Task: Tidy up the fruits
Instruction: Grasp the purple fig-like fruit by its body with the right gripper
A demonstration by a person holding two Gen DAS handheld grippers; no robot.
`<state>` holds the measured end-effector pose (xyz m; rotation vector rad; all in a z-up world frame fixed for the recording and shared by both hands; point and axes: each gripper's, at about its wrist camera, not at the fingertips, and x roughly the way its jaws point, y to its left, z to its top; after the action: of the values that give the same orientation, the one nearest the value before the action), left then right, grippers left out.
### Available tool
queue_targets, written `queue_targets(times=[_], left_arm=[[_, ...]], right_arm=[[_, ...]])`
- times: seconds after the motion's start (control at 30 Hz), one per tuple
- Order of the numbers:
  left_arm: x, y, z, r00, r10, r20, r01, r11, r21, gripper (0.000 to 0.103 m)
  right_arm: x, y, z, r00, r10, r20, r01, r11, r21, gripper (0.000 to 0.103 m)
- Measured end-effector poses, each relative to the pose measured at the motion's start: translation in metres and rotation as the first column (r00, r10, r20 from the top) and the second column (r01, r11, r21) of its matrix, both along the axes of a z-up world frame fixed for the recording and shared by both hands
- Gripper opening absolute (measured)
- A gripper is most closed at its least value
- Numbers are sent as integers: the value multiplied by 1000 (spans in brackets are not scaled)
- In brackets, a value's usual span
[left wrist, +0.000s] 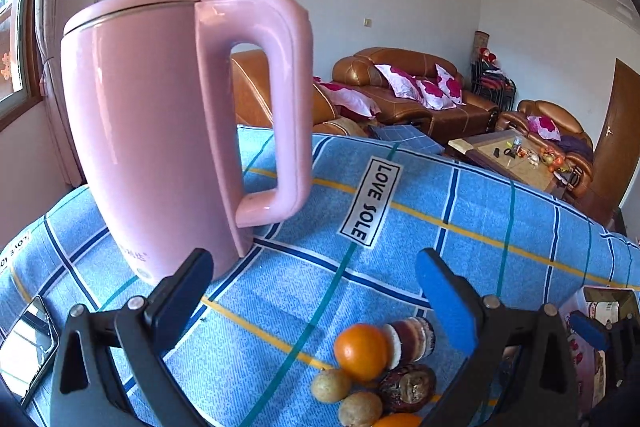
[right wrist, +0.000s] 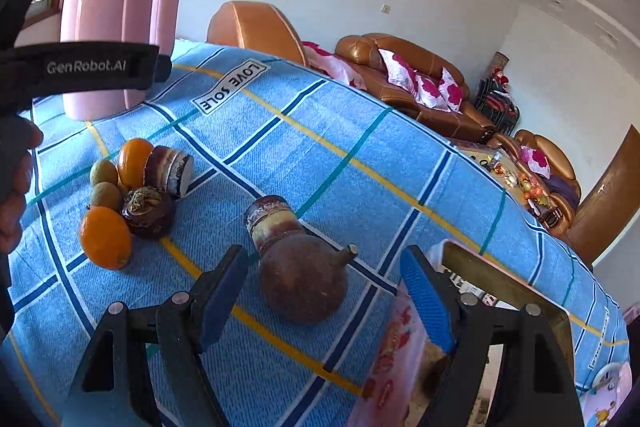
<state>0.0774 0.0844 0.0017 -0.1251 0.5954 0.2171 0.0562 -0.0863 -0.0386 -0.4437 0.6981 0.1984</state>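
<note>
Two orange fruits are showing in the left wrist view: one orange (left wrist: 360, 351) lying on the blue checked cloth (left wrist: 280, 291) beside a sliced round piece (left wrist: 412, 341), the other cut off by the lower edge. Two small brown fruits (left wrist: 331, 385) and a dark wrinkled fruit (left wrist: 408, 387) are touching this cluster. The left gripper (left wrist: 316, 303) is hanging above the cloth with its jaws standing wide apart and gripping nothing. A pink kettle (left wrist: 160, 131) is standing upright to the left, and a phone (left wrist: 28, 343) is lying at the left edge.

In the right wrist view, the right gripper (right wrist: 324, 291) is pointing down at a large brown round fruit (right wrist: 304, 279) with a stem; its blue pads are standing wide on either side, not pressing on it. A layered cylinder piece (right wrist: 272, 223) is touching the fruit's far side. The fruit cluster (right wrist: 132, 195) is lying well to the left. A pink patterned box (right wrist: 396, 351) is sitting under the right finger.
</note>
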Motion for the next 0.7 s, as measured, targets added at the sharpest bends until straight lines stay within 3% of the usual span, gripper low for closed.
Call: queue_targets(times=[0.1,0.2,0.27,0.37,0.47,0.53,0.7], left_arm=[[2,2,1,1000,-7,-1,7,1000,-18,103],[4,3,1,1000,-10,1,10,1000,-26,103],[2,4,1,1000,-11,4,11,1000,-29,103],[-2,4,3,1000,-12,9,13,1000,-28,103],[-6,-1,6,999,-23,34,24,1000,-17,103],[-8,-7,8,997,-48,56,49,999,-14,103],[-8,-34,6,976,-204,73,208,977,-55,103]], right_arm=[[10,3,-11,998,-12,-58,9,999,-47,80],[17,-3,-11,996,-14,-93,14,1000,1,76],[21,-9,-10,990,0,-144,10,998,69,58],[16,-12,-9,990,-18,-140,26,998,60,52],[2,-13,-4,996,-29,-86,35,997,68,52],[-13,-19,11,999,-50,17,47,991,122,52],[-38,-48,41,960,-213,183,166,956,241,52]])
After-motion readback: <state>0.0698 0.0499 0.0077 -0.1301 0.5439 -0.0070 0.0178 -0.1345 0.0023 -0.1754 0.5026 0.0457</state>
